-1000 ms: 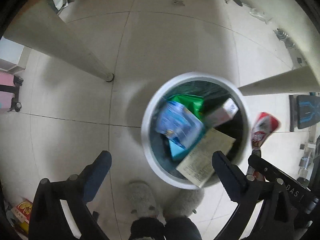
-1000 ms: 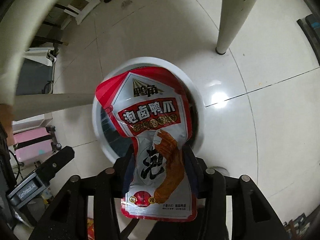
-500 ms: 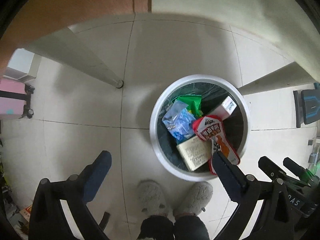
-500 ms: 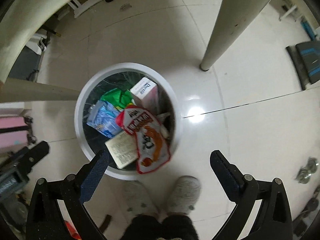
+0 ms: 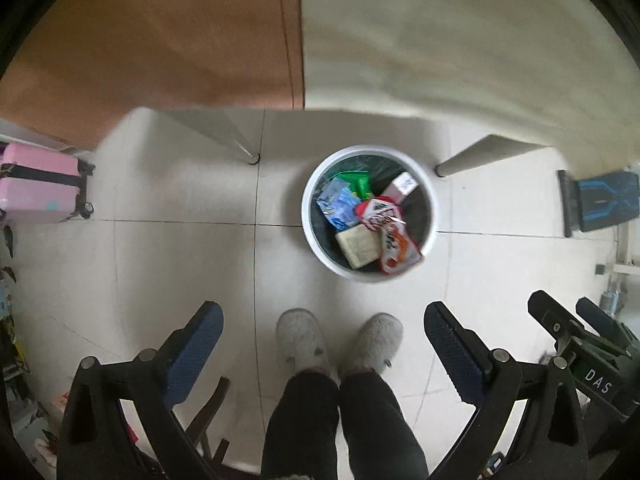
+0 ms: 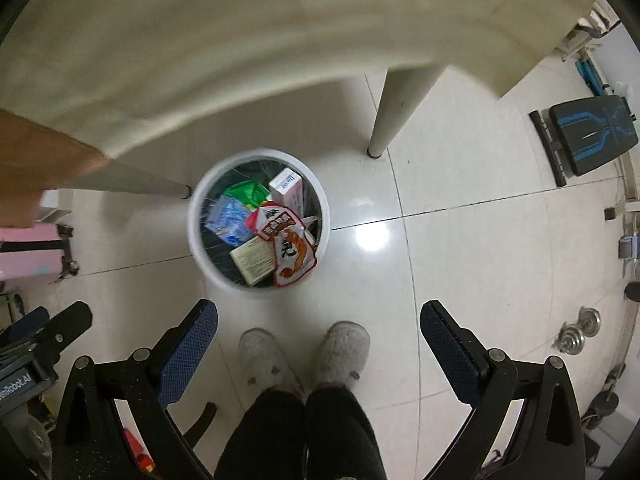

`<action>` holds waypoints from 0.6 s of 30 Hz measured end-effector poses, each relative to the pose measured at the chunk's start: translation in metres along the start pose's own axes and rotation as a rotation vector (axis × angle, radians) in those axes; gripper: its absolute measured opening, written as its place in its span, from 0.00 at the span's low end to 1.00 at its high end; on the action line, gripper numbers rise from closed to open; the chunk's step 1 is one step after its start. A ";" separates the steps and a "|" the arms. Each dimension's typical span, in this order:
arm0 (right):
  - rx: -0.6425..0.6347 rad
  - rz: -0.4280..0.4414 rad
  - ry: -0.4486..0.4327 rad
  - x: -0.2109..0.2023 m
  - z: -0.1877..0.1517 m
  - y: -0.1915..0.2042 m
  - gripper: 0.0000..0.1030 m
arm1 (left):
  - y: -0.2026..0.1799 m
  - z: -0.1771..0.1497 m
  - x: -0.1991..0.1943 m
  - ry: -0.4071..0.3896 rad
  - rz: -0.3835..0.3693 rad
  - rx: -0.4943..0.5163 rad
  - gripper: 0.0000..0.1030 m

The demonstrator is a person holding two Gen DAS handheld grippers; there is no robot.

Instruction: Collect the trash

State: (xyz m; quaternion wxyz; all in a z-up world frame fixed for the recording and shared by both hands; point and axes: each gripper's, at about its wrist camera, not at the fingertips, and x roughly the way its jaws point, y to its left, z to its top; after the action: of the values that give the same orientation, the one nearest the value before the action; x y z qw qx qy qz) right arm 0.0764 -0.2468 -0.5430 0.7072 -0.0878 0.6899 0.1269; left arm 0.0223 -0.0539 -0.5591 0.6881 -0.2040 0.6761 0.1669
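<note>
Below both hand-held grippers, the red snack pouch [image 6: 289,249] lies in the white bin [image 6: 199,236]. Right hand-held gripper [image 6: 319,338] and left hand-held gripper [image 5: 323,338] gape empty. Drop done; next, seek more trash.

Trash bin [image 6: 200,240]: 1, white, round, on the floor.
Items in the bin: 5 visible.
Red snack pouch [image 6: 290,248]: 1.
Blue packet [image 6: 228,218]: 1.
Green wrapper [image 6: 246,192]: 1.
White carton [image 6: 286,186]: 1.
Beige flat box [image 6: 254,258]: 1.
Desk legs in the right wrist view [image 6: 394,118]: 2.
Slippers [image 6: 346,348]: 2, grey, one pair.
Pink suitcase [image 5: 38,188]: 1.
Claws: 2, left claw [image 5: 322,346] and right claw [image 6: 318,346].
Fingers per claw: 2.
</note>
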 end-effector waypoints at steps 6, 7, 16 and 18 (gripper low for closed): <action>-0.010 0.043 -0.027 -0.132 -0.024 0.001 0.99 | -0.004 -0.027 -0.118 -0.048 -0.013 0.035 1.00; -0.007 0.051 -0.031 -0.154 -0.028 0.000 0.99 | -0.005 -0.030 -0.135 -0.056 -0.010 0.036 1.00; -0.033 0.152 -0.093 -0.328 -0.059 -0.004 0.99 | -0.004 -0.059 -0.283 -0.181 -0.099 0.055 1.00; -0.043 0.167 -0.113 -0.356 -0.062 -0.004 0.99 | -0.006 -0.065 -0.309 -0.215 -0.127 0.064 1.00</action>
State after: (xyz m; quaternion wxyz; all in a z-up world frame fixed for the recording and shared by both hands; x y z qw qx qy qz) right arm 0.0128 -0.2905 -0.1899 0.7300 -0.0379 0.6509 0.2047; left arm -0.0400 -0.0774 -0.2502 0.7720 -0.2053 0.5890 0.1221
